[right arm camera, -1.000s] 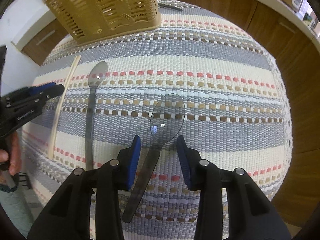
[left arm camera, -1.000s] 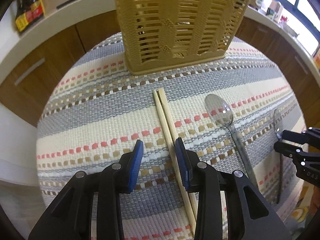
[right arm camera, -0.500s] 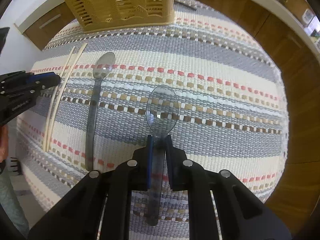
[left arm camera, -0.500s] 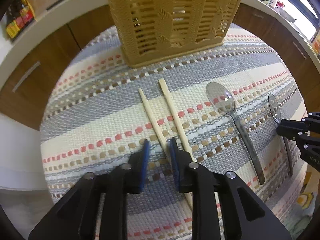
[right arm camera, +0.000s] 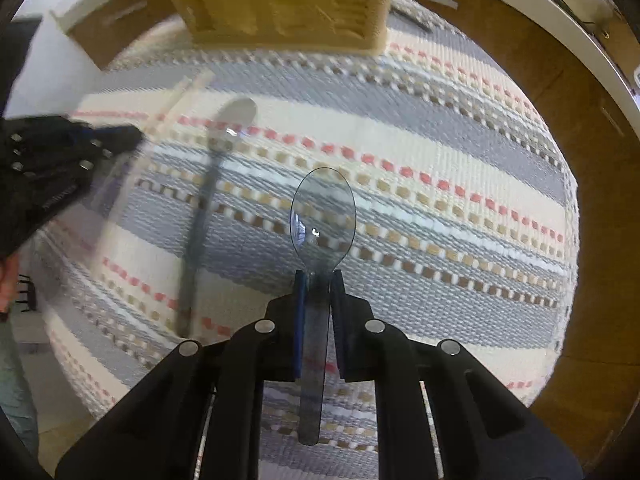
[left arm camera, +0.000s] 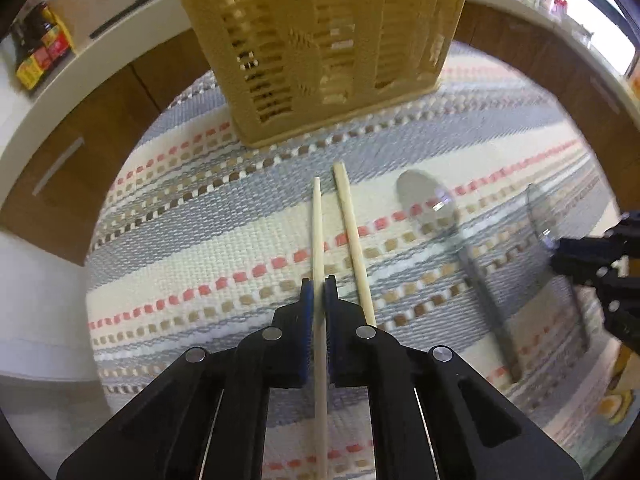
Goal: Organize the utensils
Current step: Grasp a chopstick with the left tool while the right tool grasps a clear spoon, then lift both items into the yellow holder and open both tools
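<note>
My left gripper (left arm camera: 319,282) is shut on a pale wooden chopstick (left arm camera: 317,232) that runs forward toward the tan slotted utensil basket (left arm camera: 320,40). Its twin chopstick (left arm camera: 352,236) lies on the striped woven mat (left arm camera: 200,248) just to the right. A clear grey plastic spoon (left arm camera: 444,220) lies further right. My right gripper (right arm camera: 319,276) is shut on the handle of a second clear grey spoon (right arm camera: 323,216), bowl forward, held a little above the mat. In the right wrist view the basket (right arm camera: 280,0) stands at the top and my left gripper (right arm camera: 120,136) shows blurred at the left.
The mat covers a round table (right arm camera: 440,128). Wooden cabinets (left arm camera: 100,120) under a white counter (left arm camera: 80,64) ring it. Sauce bottles (left arm camera: 38,52) stand on the counter at the upper left. A person's hand (right arm camera: 10,280) shows at the left edge.
Both grippers went from open to shut: the left on one chopstick, which has parted from its twin, the right on the spoon's handle. The right gripper rolled and moved with the spoon.
</note>
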Available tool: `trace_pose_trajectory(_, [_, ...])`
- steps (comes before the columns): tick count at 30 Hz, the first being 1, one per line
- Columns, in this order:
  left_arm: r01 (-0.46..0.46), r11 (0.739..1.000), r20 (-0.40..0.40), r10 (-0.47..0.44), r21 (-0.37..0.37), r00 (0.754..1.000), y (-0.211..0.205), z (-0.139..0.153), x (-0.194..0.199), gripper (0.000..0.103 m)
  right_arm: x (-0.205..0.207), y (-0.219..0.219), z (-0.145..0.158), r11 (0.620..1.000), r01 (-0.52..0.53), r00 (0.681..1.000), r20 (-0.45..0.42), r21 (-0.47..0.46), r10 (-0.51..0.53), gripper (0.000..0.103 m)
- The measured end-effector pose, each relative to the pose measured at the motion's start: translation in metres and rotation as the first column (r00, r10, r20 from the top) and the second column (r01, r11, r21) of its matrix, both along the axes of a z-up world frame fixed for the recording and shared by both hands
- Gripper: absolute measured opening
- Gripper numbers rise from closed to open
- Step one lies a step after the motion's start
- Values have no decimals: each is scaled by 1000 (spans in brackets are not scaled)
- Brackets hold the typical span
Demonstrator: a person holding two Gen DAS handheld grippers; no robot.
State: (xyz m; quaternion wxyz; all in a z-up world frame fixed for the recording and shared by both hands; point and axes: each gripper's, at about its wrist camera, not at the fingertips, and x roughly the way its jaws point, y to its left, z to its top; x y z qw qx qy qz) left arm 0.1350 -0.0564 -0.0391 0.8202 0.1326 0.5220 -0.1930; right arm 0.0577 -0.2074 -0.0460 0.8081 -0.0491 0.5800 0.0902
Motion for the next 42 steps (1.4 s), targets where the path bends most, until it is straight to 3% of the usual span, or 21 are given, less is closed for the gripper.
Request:
trace_pose_trajectory(5, [18,976,119,9,-218,993,18,47,-21,4,-8,4,47,996,-64,984,173,66,52,10])
trace_pose_trajectory(8, [26,962,209,32,-273,977,21,78,-30,4,-8,-2,74,991,-93,963,261,101,64,10])
trace_pose_trajectory(15, [73,893,412,132,-444,901,32,157,-39,4,4,-20,139,965,-147,894,447,217,36,10])
trace_pose_trajectory(20, [95,837,492,222,-539,842,22,199,-15,4,18,-22,181,959,-176,813,582,223,14,10])
trace_pose_trajectory(22, [82,831,516,261,-550,816,19,209,-8,4,25,-26,201,951,-191,769,640,242,-8,10])
trace_pose_trajectory(24, [50,843,532,291,-536,795,14,215,2,4,35,-35,214,928,-224,744,667,296,-33,10])
trace_pose_trajectory(27, [48,827,535,318,-561,783,12,219,17,4,49,-40,224,929,-201,718,692,310,-75,10])
trace_pose_trajectory(29, [37,833,564,340,-552,752,11,218,24,4,62,-45,230,934,-170,694,711,313,-112,10])
trace_pose_trajectory(31, [58,821,588,354,-567,727,12,215,32,4,71,-48,232,942,-140,671,729,305,-136,10])
trace_pose_trajectory(36, [34,824,631,406,-566,661,11,201,53,4,98,-52,218,960,-70,629,759,270,-168,10])
trace_pose_trajectory(39, [7,822,633,434,-570,641,15,189,65,4,112,-48,205,971,-39,616,771,235,-162,10])
trace_pose_trajectory(42, [-7,820,629,445,-573,637,16,177,74,4,121,-46,191,979,-14,608,779,202,-152,10])
